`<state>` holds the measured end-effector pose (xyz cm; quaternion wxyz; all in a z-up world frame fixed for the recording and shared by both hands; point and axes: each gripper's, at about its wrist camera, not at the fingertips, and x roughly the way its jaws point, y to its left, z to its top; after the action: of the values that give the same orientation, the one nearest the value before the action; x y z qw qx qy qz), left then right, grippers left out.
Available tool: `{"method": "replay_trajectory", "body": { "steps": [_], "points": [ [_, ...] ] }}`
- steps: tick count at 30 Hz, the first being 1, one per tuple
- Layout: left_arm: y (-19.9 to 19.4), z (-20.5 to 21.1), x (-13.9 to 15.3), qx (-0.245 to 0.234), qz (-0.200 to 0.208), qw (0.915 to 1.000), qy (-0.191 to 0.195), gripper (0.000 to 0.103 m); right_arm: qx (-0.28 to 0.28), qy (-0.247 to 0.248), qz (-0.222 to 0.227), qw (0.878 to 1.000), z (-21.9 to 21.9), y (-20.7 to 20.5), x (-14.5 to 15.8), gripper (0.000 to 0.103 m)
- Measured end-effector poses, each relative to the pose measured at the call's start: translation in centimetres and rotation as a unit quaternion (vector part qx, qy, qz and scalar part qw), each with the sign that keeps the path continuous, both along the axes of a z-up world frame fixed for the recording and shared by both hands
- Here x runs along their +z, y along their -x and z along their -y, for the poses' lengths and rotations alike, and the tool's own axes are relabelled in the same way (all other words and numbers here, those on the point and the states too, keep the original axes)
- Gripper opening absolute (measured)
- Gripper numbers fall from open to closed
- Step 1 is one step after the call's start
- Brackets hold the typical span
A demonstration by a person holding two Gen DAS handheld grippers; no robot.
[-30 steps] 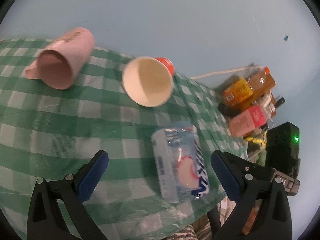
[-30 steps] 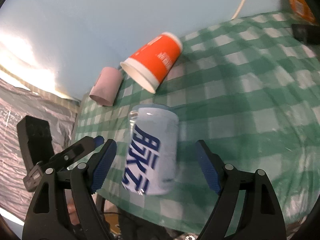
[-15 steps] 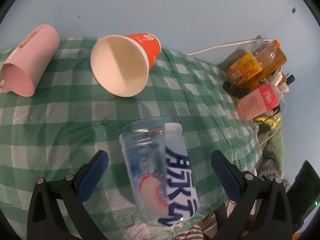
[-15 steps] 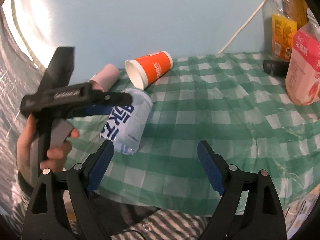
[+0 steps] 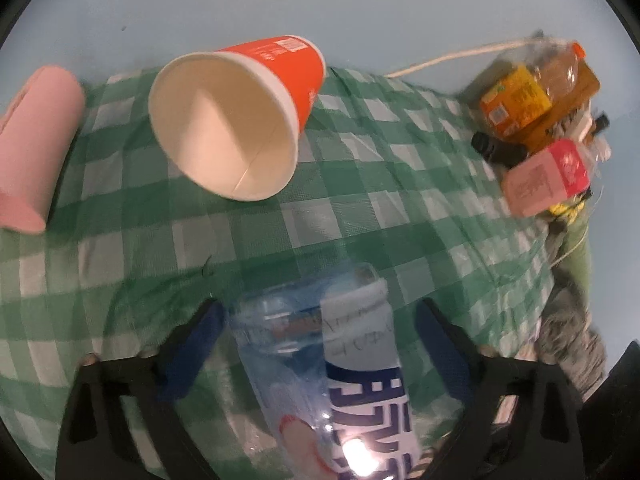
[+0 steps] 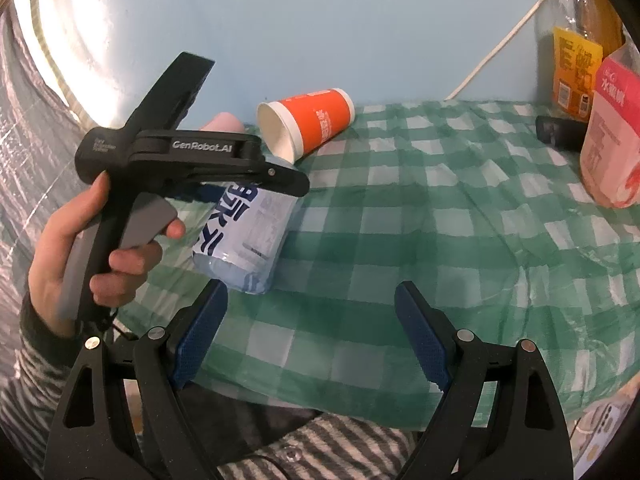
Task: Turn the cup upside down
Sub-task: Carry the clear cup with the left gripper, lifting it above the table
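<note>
A clear plastic cup (image 5: 332, 360) with a white and blue label lies on its side on the green checked tablecloth (image 5: 360, 200). My left gripper (image 5: 320, 332) is open, with its jaws on either side of the cup and not touching it. In the right wrist view the left gripper (image 6: 256, 184) hovers over the cup (image 6: 244, 240). My right gripper (image 6: 312, 324) is open and empty, nearer the table's front edge.
An orange paper cup (image 5: 240, 120) and a pink cup (image 5: 32, 148) lie on their sides farther back. Bottles and a pink carton (image 5: 548, 176) stand at the right end (image 6: 612, 140). The table's front edge is close below the grippers.
My left gripper has moved forward and down so that the clear cup now lies between its jaws. My right gripper has drawn back and turned a little to the left.
</note>
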<state>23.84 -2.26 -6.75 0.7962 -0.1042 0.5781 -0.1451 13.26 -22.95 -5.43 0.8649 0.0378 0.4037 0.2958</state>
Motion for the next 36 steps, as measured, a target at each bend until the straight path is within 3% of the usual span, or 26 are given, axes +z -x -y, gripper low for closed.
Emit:
{"method": "replay_trajectory", "body": {
  "steps": [1,6,10,13,15,18,24,25,30,36],
  "points": [
    [-0.1,0.2,-0.1,-0.009,-0.003,0.9999,-0.009,0.077,0.0,0.0,-0.001,1.0,0.0,-0.1,-0.1,0.086],
    [0.0,0.5,-0.1,-0.035,0.008,0.9993,-0.01,0.077,0.003,-0.002,-0.007,1.0,-0.3,0.0,-0.3,0.086],
    [1.1,0.1,1.9,-0.029,0.071,0.9969,-0.017,0.077,0.006,-0.003,-0.01,1.0,-0.4,0.1,-0.5,0.086],
    [2.8,0.5,4.1,-0.025,0.145,0.9878,-0.052,0.077,0.006,-0.003,-0.013,1.0,-0.4,-0.1,-0.7,0.086],
    [4.2,0.8,5.4,-0.014,0.202,0.9756,-0.085,0.077,0.006,-0.003,-0.015,1.0,-0.4,-0.1,-0.8,0.086],
    [6.1,1.1,6.6,0.012,0.282,0.9507,-0.129,0.077,0.01,-0.002,-0.017,1.0,-0.7,0.0,-0.9,0.086],
    [7.4,1.7,7.2,0.058,0.372,0.9091,-0.178,0.077,0.021,0.002,-0.021,1.0,-1.3,0.3,-1.2,0.086],
    [7.1,1.7,7.1,0.06,0.375,0.9074,-0.18,0.077,0.023,0.002,-0.022,0.999,-1.4,0.3,-1.2,0.086],
    [4.5,1.9,5.8,0.063,0.346,0.9169,-0.189,0.077,0.029,0.004,-0.027,0.999,-1.8,0.3,-1.6,0.086],
    [4.1,1.6,4.4,0.064,0.329,0.9237,-0.186,0.077,0.029,0.004,-0.03,0.999,-1.9,0.2,-1.8,0.086]
  ]
}}
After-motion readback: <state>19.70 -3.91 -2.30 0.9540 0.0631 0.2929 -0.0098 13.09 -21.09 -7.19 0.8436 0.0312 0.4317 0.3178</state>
